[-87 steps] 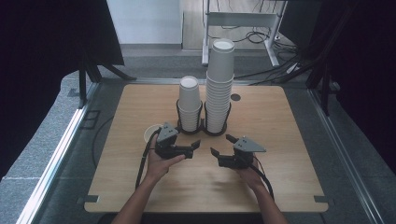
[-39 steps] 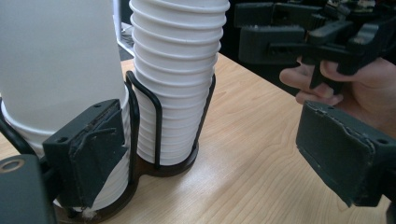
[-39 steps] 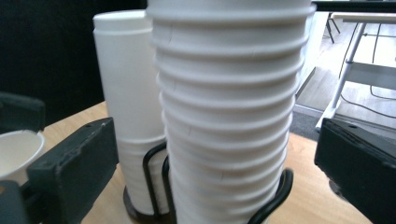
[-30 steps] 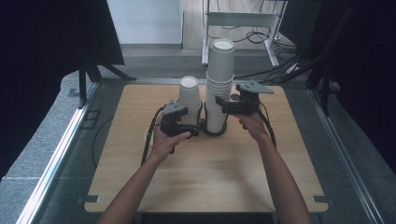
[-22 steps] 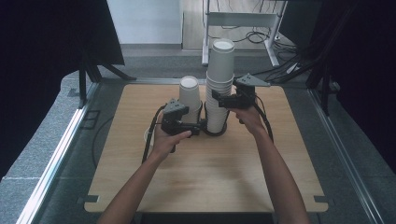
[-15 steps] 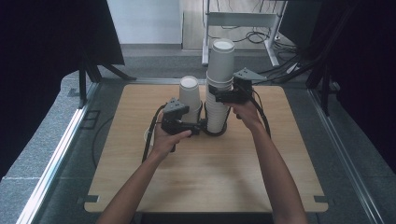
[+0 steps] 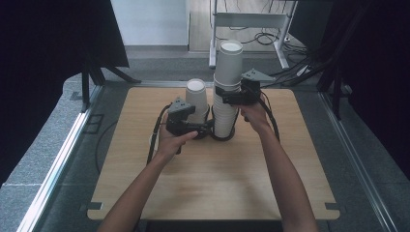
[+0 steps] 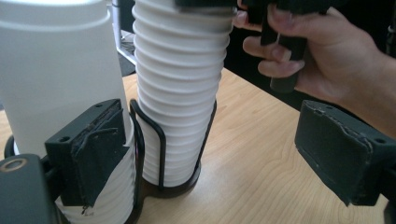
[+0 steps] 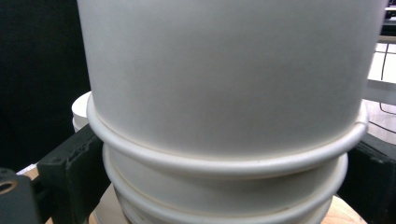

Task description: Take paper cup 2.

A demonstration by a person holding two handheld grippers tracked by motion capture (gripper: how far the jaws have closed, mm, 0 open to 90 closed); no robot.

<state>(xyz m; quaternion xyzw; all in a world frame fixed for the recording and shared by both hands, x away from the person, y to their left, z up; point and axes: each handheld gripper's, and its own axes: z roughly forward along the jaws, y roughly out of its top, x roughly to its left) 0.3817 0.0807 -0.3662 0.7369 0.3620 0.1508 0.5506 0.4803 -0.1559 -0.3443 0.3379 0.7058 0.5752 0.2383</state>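
**Mia:** Where was the tall stack of cups (image 7: 227, 92)?

**Ben:** It stood in a black wire holder (image 7: 220, 137) near the far middle of the bench (image 7: 212, 188). The cups were white and sat one inside the other, mouths down. A short stack of cups (image 7: 197, 99) stood right beside it, on its left, in the same holder.

**Mia:** What did the right gripper (image 7: 231, 95) do?

**Ben:** It was up high on the tall stack, near the top. In the right gripper view one black jaw sat on each side of the cups, under a rim. They were very close to the cups, but I could not tell if they pressed on them.

**Mia:** And the left gripper (image 7: 205, 128)?

**Ben:** It was low down, near the foot of the stacks. In the left gripper view (image 8: 224, 158) its jaws stood apart. One jaw was against the bottom of the short stack. The other was out over bare wood, so it squeezed nothing.

**Mia:** Could you see a hand?

**Ben:** Yes, the right hand (image 8: 317, 56) was behind, beside the tall stack.
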